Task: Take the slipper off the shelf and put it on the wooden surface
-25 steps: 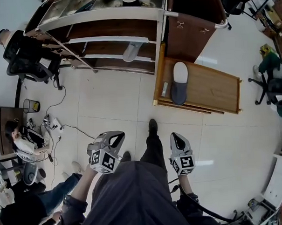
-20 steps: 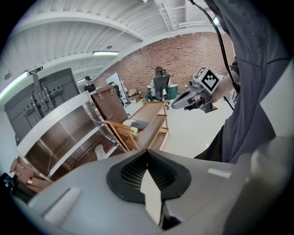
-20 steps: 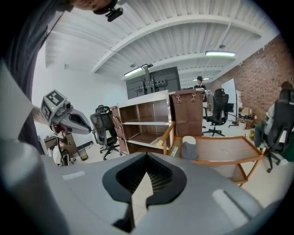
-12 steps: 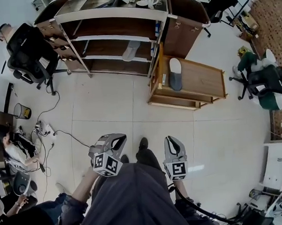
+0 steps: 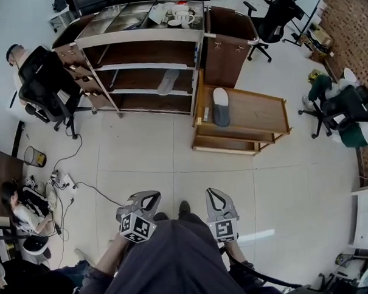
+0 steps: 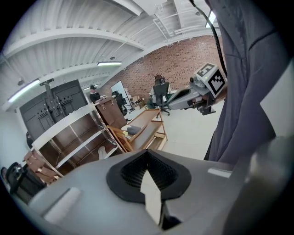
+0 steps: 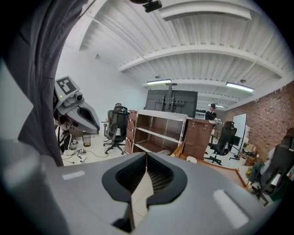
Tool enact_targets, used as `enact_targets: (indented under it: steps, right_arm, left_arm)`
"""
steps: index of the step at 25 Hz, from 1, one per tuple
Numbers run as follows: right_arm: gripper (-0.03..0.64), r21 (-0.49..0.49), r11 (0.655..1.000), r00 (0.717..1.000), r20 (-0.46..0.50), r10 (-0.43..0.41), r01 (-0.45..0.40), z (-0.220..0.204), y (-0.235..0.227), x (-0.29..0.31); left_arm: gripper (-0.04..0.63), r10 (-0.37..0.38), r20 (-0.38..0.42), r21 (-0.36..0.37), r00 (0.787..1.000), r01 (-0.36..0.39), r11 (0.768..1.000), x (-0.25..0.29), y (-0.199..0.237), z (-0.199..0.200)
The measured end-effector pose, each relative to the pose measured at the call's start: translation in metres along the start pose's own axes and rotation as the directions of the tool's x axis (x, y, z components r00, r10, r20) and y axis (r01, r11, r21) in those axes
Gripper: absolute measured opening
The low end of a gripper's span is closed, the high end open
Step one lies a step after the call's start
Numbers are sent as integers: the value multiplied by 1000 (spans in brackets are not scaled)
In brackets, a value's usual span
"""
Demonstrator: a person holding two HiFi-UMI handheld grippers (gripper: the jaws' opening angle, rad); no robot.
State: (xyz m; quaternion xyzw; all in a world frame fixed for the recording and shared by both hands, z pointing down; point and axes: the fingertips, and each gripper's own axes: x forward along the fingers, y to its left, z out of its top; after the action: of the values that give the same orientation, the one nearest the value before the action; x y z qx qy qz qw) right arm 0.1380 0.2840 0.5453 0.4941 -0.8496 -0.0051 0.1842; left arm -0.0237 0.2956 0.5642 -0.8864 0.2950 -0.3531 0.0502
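The wooden surface point(image 5: 252, 113), slipper point(image 5: 220, 106) resting on it, has receded: the person retreats, left tongs point(image 5: 151, 198) and right tongs point(image 5: 214, 195) clenched empty.

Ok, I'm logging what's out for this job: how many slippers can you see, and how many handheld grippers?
Slippers: 2 (shelf slipper on the shelf, second slipper on the wooden surface)
Grippers: 2 (left gripper, right gripper)
Total: 4
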Motion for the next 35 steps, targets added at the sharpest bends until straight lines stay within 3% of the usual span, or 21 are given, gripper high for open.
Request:
enact_targets:
  steps: [8, 17, 35]
  right_arm:
    - [2, -18, 1000, 1000, 11, 21, -21, 21, -21, -4]
    - [0, -63, 997, 997, -61, 44, -48, -5, -27, 10]
    - [0, -119, 990, 997, -36, 73, -76, 7, -33, 25]
  left_arm:
    - [15, 0, -1, 44, 1000, 0, 999, 10, 4, 36]
    - [15, 55, -48, 12, 997, -55, 998, 7, 19, 10]
    - [15, 88, -75, -24, 993, -90, 996, 9, 20, 2]
